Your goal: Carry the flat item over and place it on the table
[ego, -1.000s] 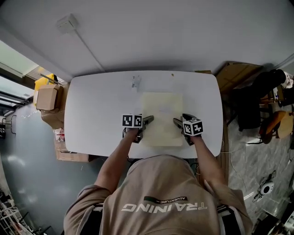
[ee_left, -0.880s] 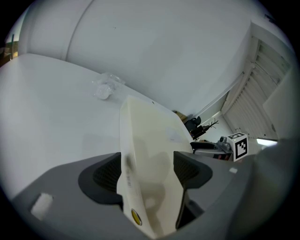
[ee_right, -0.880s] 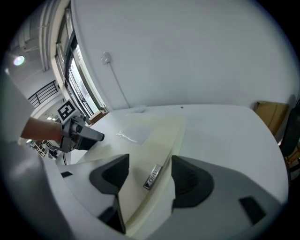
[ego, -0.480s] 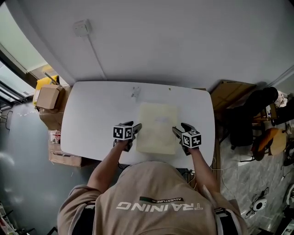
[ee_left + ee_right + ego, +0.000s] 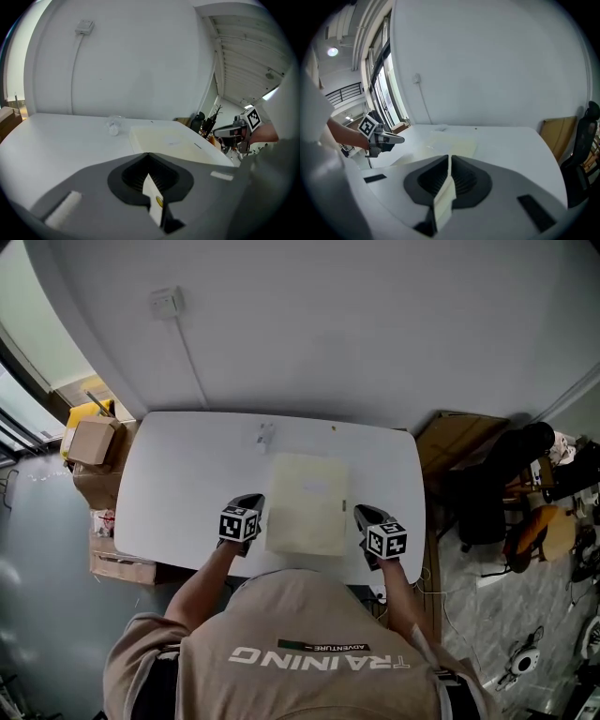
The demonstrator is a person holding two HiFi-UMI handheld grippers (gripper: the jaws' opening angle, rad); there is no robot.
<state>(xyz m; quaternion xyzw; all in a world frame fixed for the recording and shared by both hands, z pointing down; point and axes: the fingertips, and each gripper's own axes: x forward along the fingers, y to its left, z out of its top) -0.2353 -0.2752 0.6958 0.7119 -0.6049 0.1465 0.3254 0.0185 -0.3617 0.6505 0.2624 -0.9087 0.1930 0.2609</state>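
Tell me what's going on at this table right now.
A person holds the left gripper and right gripper at the near edge of a white table. The flat cream item lies on the table between them, touched by neither. Both sets of jaws have just closed on nothing.

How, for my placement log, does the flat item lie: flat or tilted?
Flat: the flat item lies wholly on the table, no edge lifted.

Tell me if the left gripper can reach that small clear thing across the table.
Probably yes. Only bare table lies between the left gripper and the small clear thing; the flat item sits off to the right. Its jaws, just closed on nothing, would need opening.
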